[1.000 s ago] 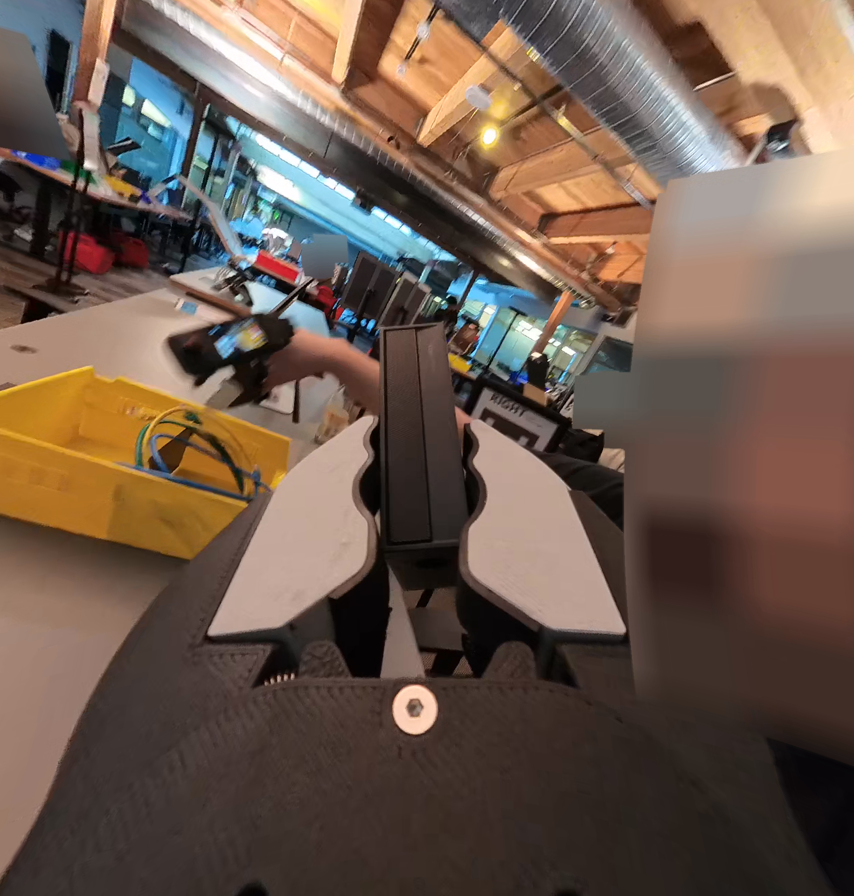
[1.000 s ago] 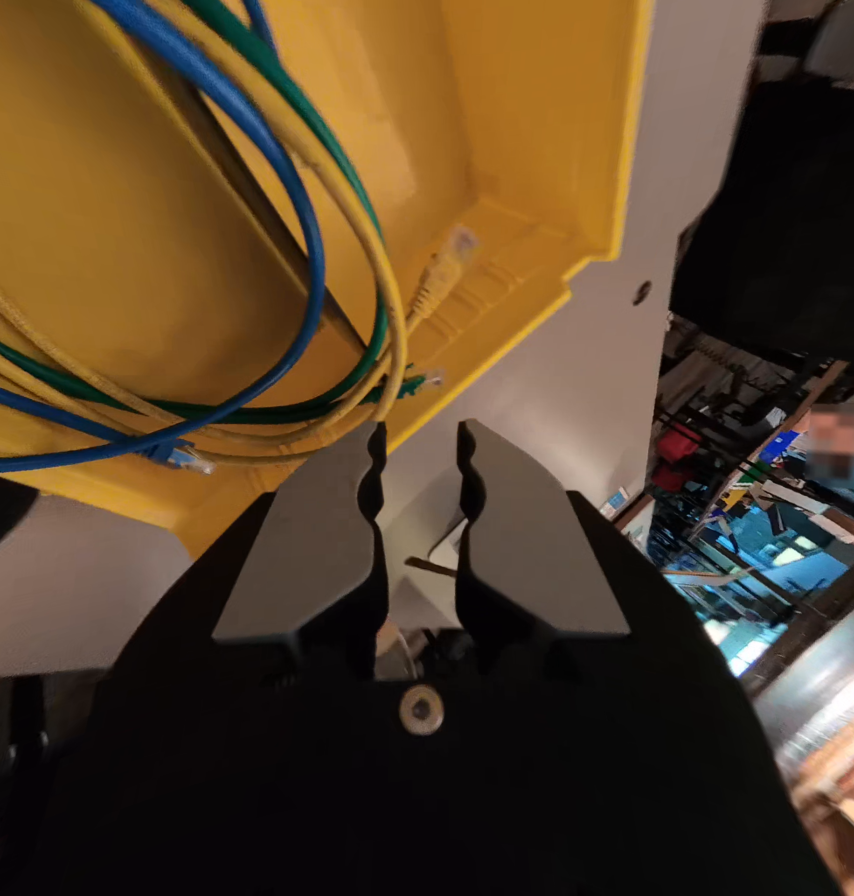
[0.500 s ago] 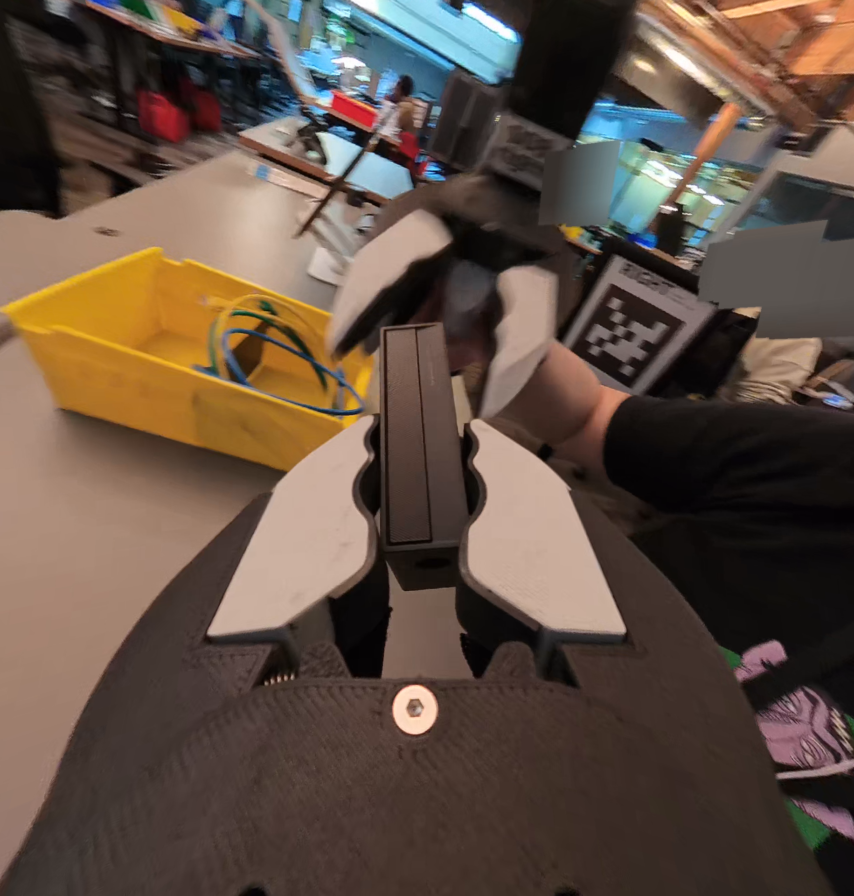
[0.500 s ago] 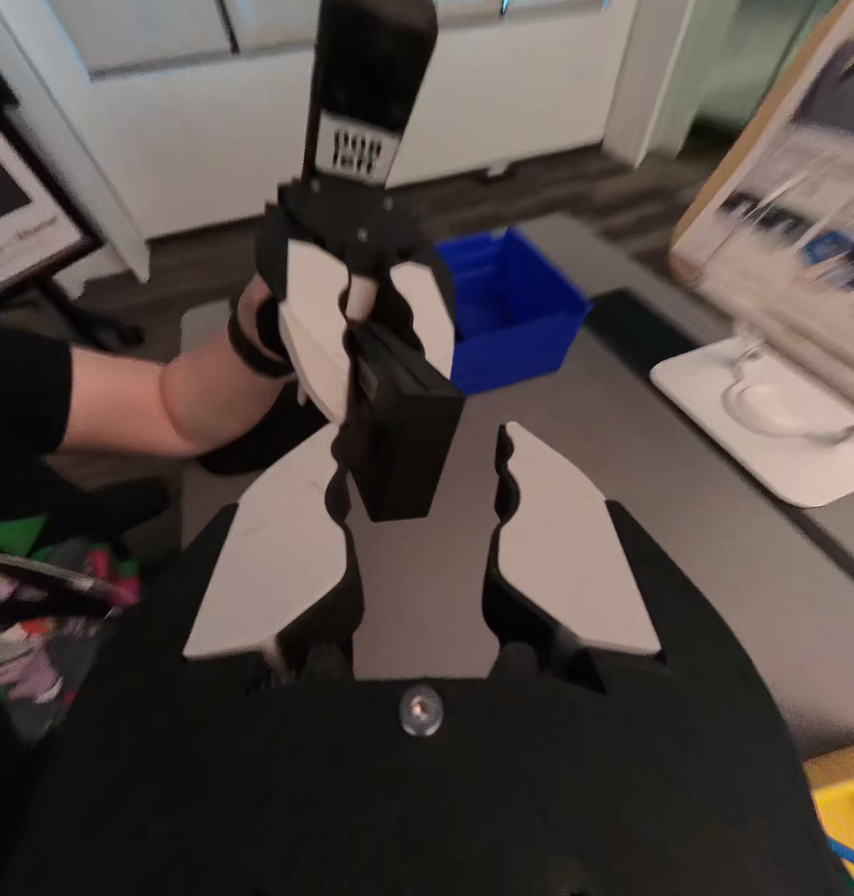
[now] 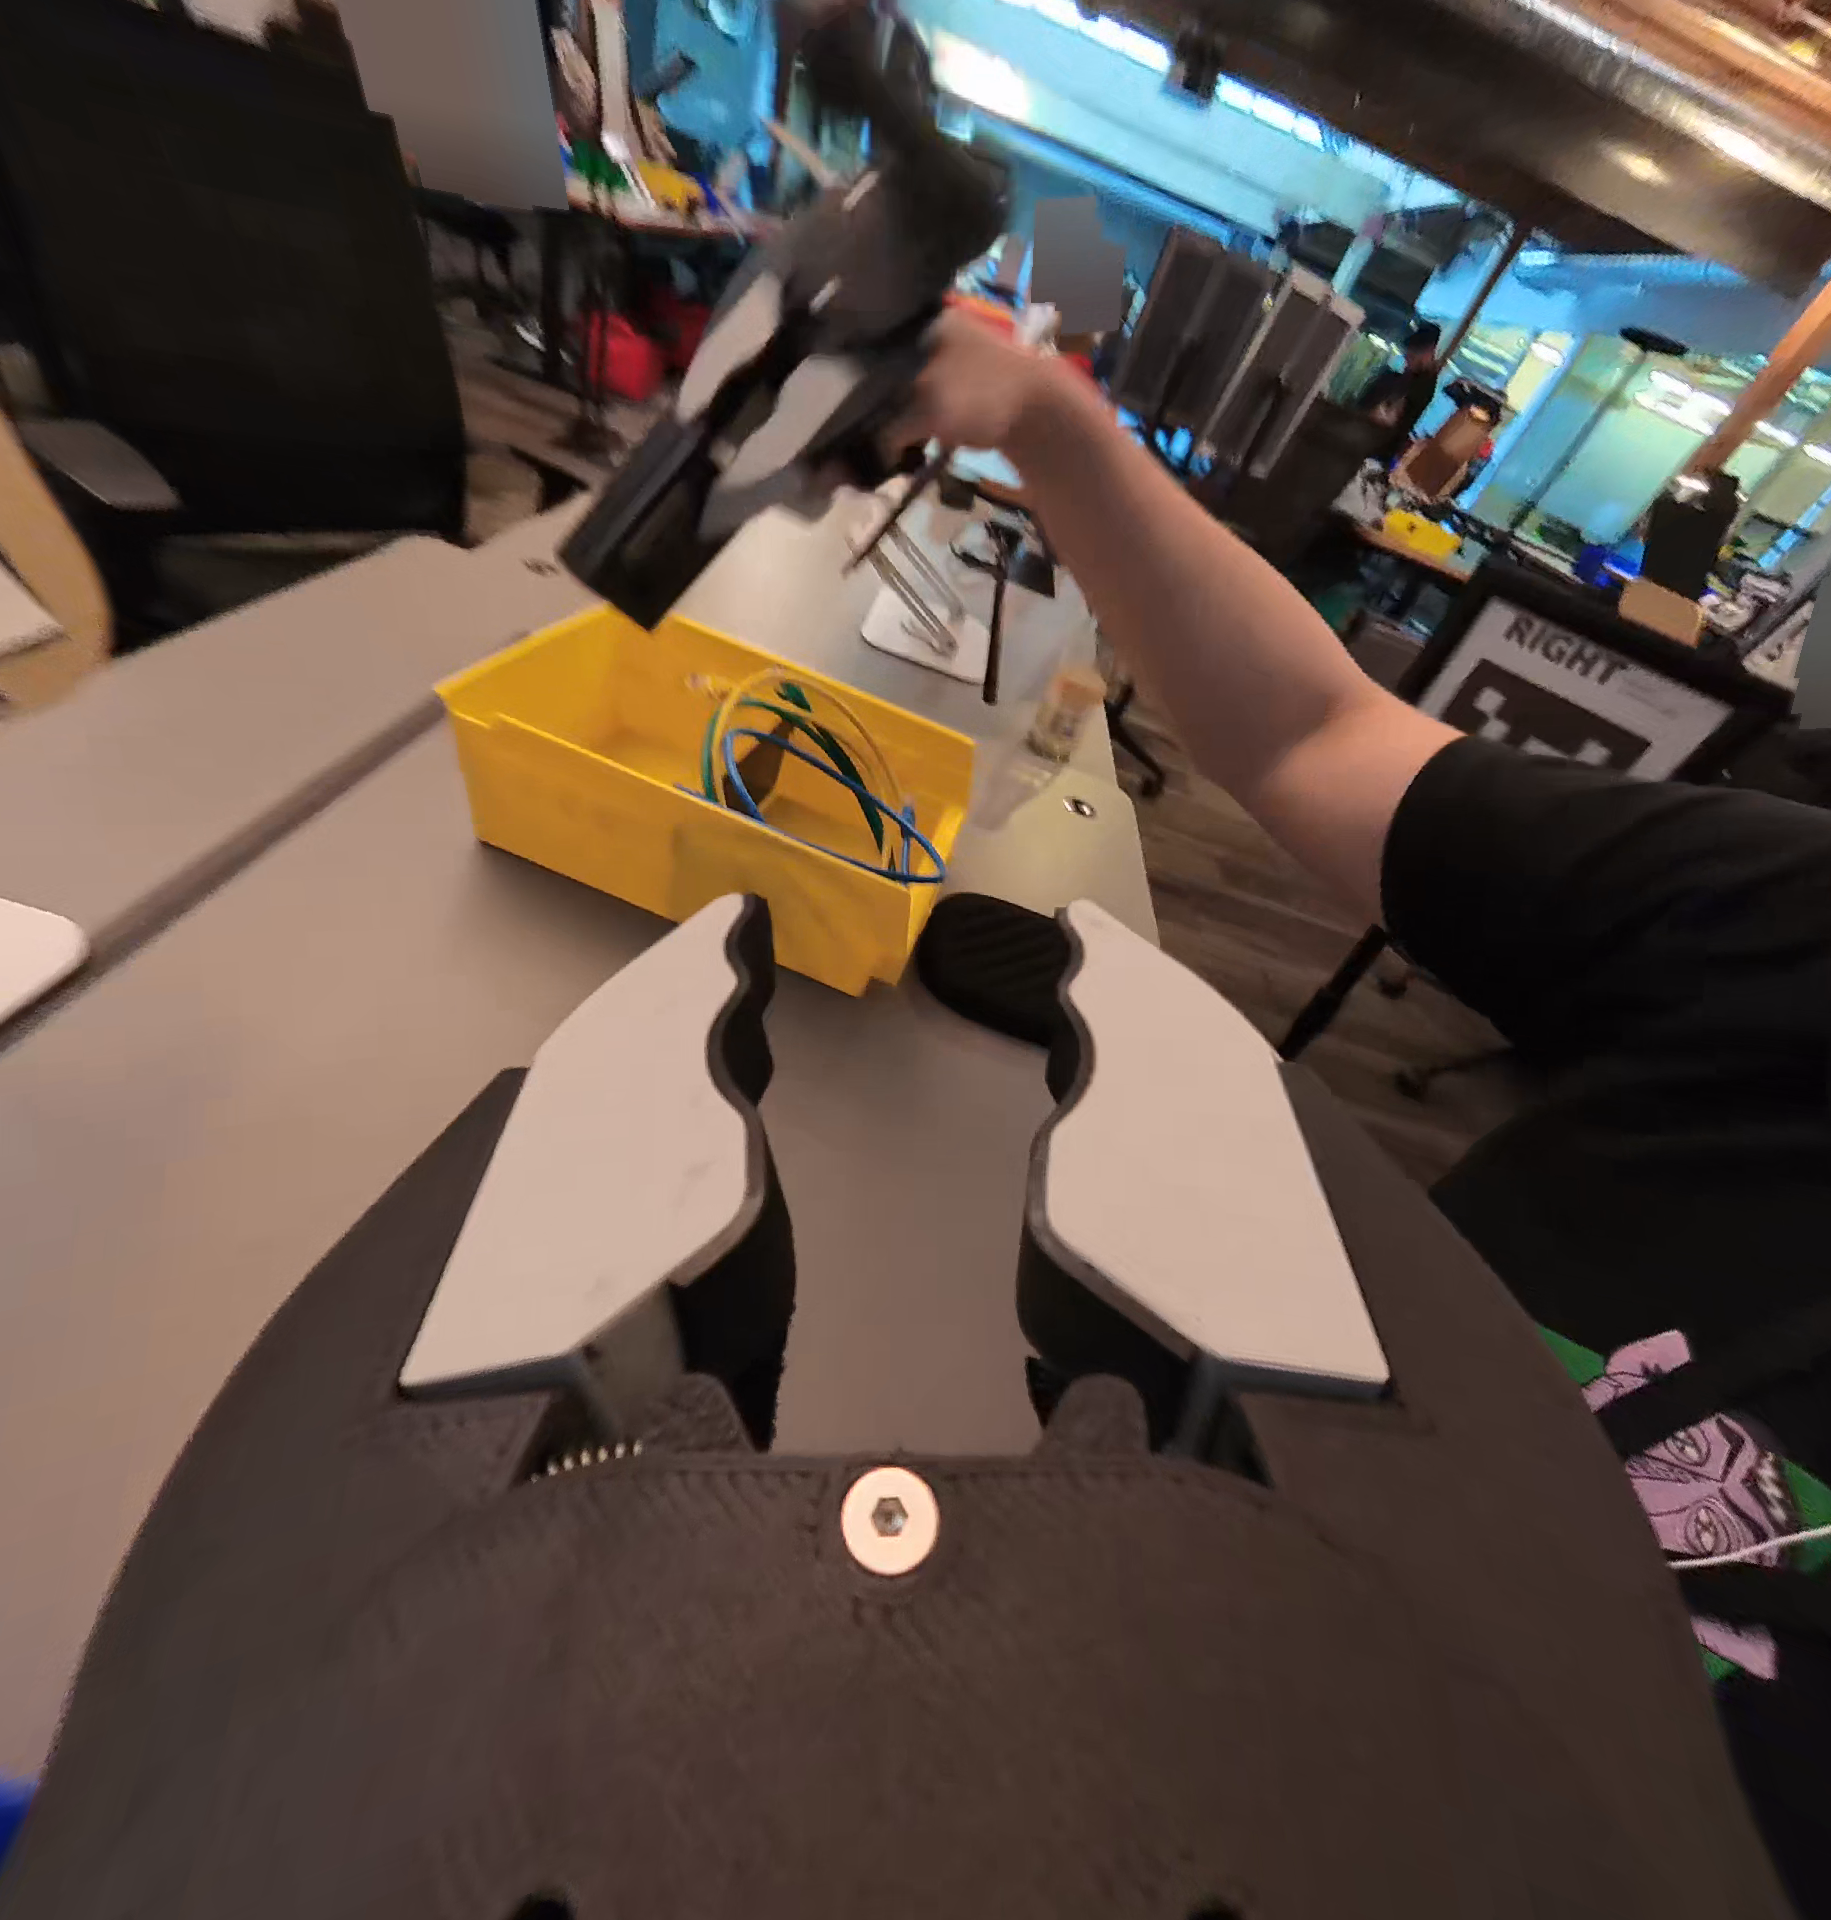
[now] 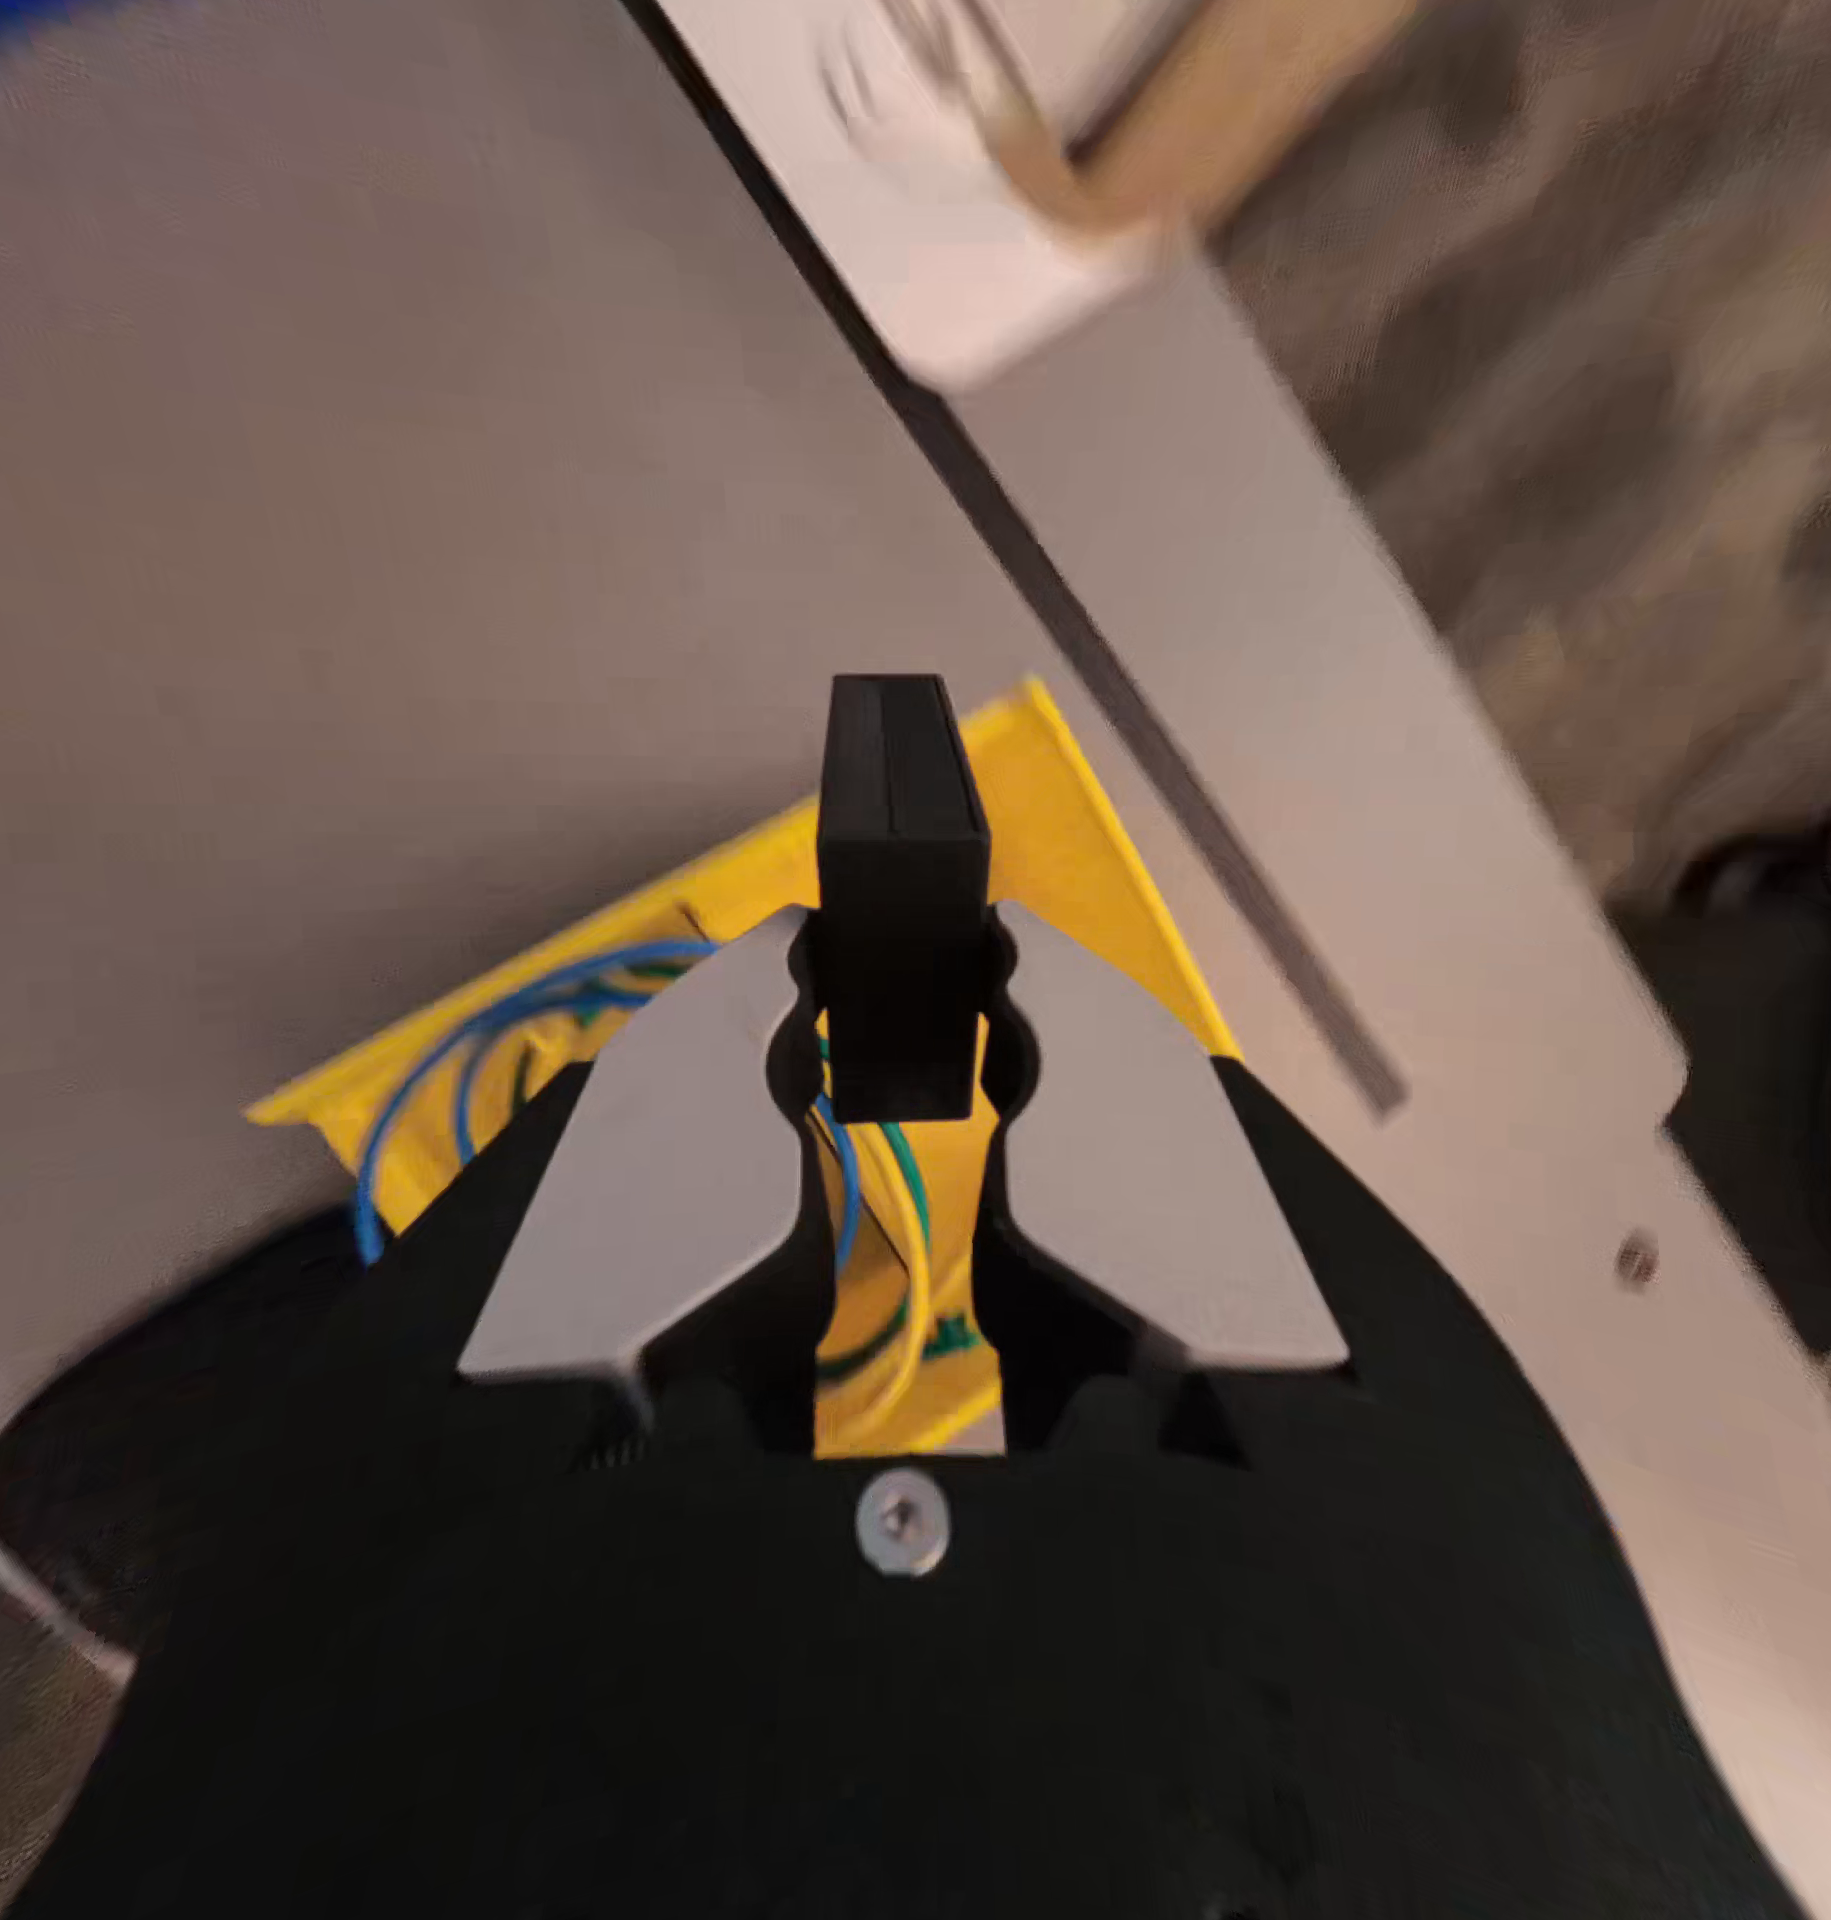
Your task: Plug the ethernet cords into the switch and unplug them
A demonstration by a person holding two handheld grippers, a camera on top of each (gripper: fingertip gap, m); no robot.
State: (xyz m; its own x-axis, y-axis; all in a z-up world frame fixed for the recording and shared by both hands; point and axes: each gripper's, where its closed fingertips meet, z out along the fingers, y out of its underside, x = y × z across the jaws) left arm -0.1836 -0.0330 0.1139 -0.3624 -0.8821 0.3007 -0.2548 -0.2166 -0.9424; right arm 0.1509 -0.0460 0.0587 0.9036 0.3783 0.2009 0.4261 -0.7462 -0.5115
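The right gripper (image 6: 900, 925) clamps the black switch (image 6: 898, 914) above the yellow bin (image 5: 599, 758) of coiled cords (image 5: 828, 769). At 6 o'clock, the left gripper (image 5: 916, 914) gapes wide, empty, over the worktop (image 5: 267, 997).

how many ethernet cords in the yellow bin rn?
3, all coiled together inside the yellow bin: blue cord, green cord, yellow cord. More could be hidden beneath.

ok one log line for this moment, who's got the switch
right gripper: shut on switch, above yellow bin | left gripper: open, empty | cords: in bin
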